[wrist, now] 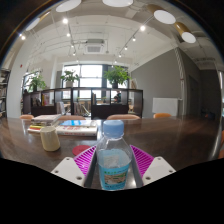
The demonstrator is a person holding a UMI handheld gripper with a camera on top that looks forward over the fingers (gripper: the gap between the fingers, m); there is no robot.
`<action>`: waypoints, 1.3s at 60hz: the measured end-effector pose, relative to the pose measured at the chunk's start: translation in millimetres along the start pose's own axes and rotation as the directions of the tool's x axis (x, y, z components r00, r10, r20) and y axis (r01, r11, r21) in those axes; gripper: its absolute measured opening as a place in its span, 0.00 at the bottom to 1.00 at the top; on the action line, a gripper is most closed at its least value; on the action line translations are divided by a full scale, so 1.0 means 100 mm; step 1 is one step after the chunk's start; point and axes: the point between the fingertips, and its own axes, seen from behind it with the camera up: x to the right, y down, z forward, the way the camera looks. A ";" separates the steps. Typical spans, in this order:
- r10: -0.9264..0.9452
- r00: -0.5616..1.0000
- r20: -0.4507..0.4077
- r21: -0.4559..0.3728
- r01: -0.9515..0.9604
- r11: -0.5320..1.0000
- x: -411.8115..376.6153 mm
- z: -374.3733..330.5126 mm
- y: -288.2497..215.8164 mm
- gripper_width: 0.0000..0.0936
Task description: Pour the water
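Note:
A clear plastic water bottle [113, 155] with a blue cap and a pale label stands upright between my gripper's [113, 166] two fingers. Both magenta pads [86, 156] press against its sides, so the fingers are shut on it. A small pale cup [50, 138] stands on the dark wooden table [30, 152], ahead and to the left of the fingers. The bottle's base is hidden below the fingers.
A flat stack of white boxes or books [72, 126] lies on the table beyond the cup. Further back are dark partitions with chairs [90, 100], potted plants and bright windows.

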 end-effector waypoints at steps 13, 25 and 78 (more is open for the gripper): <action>-0.030 0.999 0.022 0.043 0.029 0.999 -0.07 0.07 -0.02 0.44; -0.035 0.999 0.035 0.050 0.033 0.998 -0.10 0.08 -0.01 0.34; -0.956 -0.203 -0.213 0.047 0.975 -0.217 -1.78 1.34 -1.04 0.34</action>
